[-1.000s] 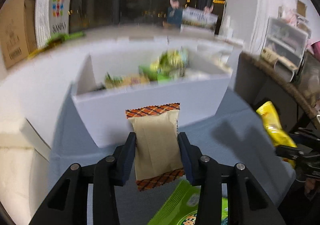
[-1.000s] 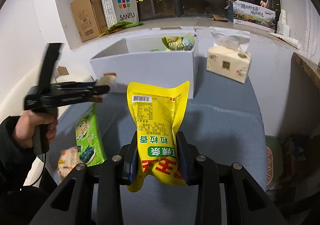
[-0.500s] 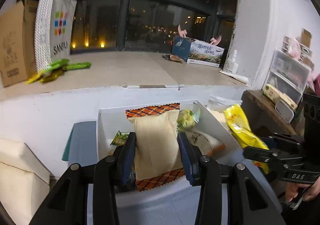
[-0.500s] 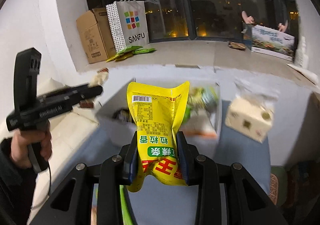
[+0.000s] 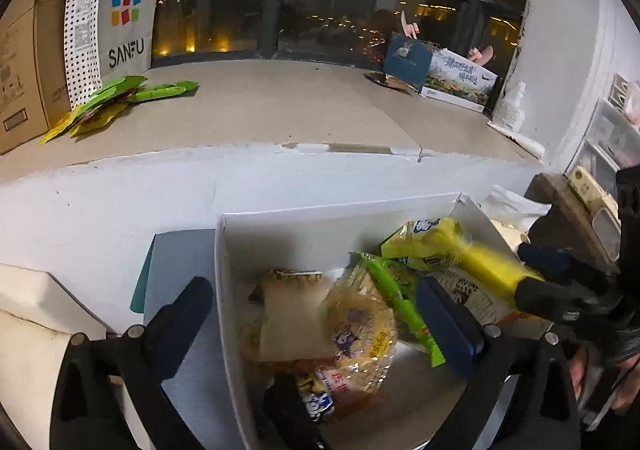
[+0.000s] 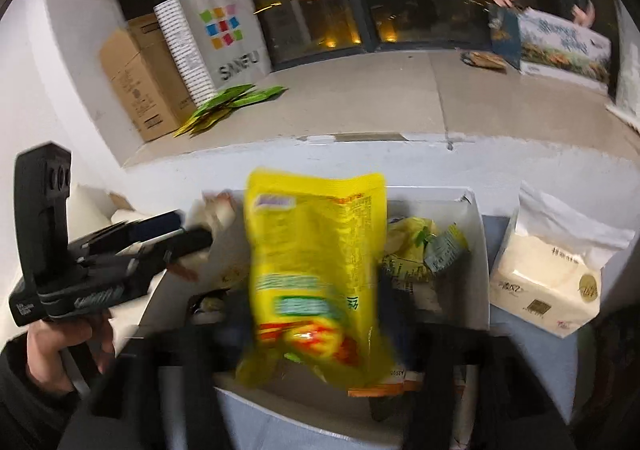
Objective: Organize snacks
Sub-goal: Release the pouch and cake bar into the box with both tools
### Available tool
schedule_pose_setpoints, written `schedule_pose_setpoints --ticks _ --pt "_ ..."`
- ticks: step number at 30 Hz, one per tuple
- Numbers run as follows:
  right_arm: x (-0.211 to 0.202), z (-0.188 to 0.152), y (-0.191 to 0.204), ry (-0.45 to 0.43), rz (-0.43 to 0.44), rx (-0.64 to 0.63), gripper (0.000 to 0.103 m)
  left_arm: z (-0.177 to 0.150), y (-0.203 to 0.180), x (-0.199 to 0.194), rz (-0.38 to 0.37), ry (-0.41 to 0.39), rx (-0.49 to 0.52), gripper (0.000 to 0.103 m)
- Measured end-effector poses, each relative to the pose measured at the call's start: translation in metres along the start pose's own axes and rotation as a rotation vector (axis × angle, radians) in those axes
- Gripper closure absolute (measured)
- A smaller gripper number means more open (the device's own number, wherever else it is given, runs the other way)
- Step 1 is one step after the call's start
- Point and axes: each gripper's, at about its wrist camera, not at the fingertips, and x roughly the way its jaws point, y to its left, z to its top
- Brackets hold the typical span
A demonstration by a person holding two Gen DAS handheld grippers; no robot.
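On the window ledge at the far left stands a brown cardboard box (image 5: 18,62), and beside it a white paper bag (image 5: 114,10) with dotted sides, a grid of coloured squares and the word "SANFU". Green and yellow snack packets (image 5: 116,98) lie on the ledge at the bag's foot. Below the ledge, the white box (image 5: 224,290) sits on the blue-covered bench (image 5: 180,262), already holding a jumble of snacks. The left claw (image 5: 316,310) hangs over this box with its jaws opening wide and nothing pressed between its pads; the tan packet (image 5: 292,318) with an orange-patterned edge lies loose on the pile beneath it, against a round clear-wrapped yellow snack (image 5: 360,326) and a long green packet (image 5: 400,306). Further right, the right claw (image 6: 316,310) is over the same box, its jaws also opening; the yellow bag (image 6: 316,274) with a barcode and green and red label, blurred so that no writing can be read, is between the spread fingers above the box's contents, with no pad seen pressing it. To the right of the box, a pack of tissues (image 6: 548,282) rests on the bench. On the ledge at the far right lies a long printed carton (image 5: 460,80) whose lettering is too small to read.
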Motion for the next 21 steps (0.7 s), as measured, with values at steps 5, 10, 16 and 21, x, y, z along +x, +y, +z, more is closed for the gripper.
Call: schedule_pose_setpoints --ticks 5,10,16,21 --pt "-0.006 -0.001 -0.009 -0.015 0.001 0.024 0.0 -0.01 0.001 -0.005 0.011 -0.006 0.024 0.0" --pt "-0.023 -0.001 -0.005 -0.053 -0.025 -0.005 0.0 -0.014 -0.004 -0.025 0.008 -0.036 0.046 0.0" --pt "-0.065 -0.02 0.013 -0.115 -0.003 -0.08 0.0 -0.036 -0.022 -0.075 0.001 -0.09 0.106 0.0" --pt "-0.104 -0.062 0.035 -0.144 0.041 -0.162 0.0 -0.081 -0.038 -0.122 -0.031 -0.12 0.118 0.0"
